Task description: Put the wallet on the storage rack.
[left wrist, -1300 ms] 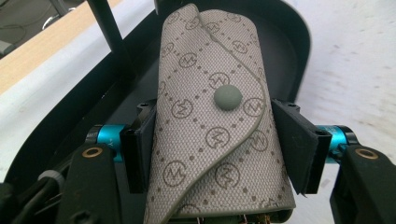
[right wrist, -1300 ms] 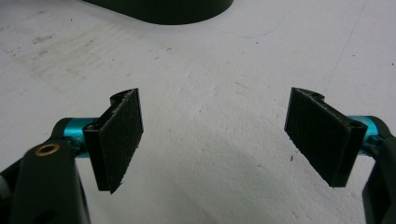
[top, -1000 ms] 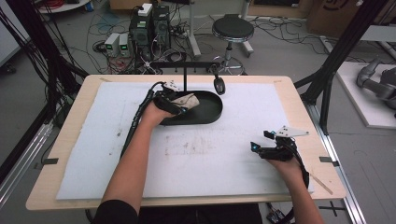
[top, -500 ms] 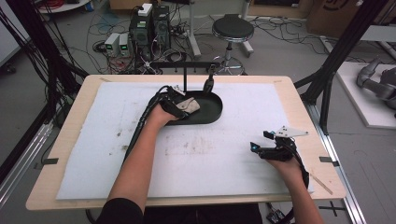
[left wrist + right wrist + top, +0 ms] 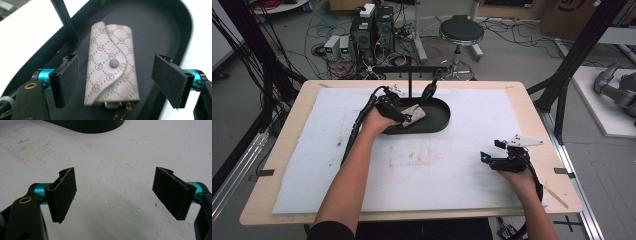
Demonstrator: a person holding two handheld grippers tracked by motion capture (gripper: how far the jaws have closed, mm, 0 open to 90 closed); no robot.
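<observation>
Beige patterned fabric key pouch lay in black oval tray, untouched between left tool jaws, just opening. Right tool spread over white counter mat. Snap button clear in left gripper view.

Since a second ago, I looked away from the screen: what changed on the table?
The left gripper has just been opening its jaws and let go of the beige patterned key pouch, which now lies free between them in the black tray. The hand shifted slightly. The right gripper stayed open and idle over the white mat.
</observation>
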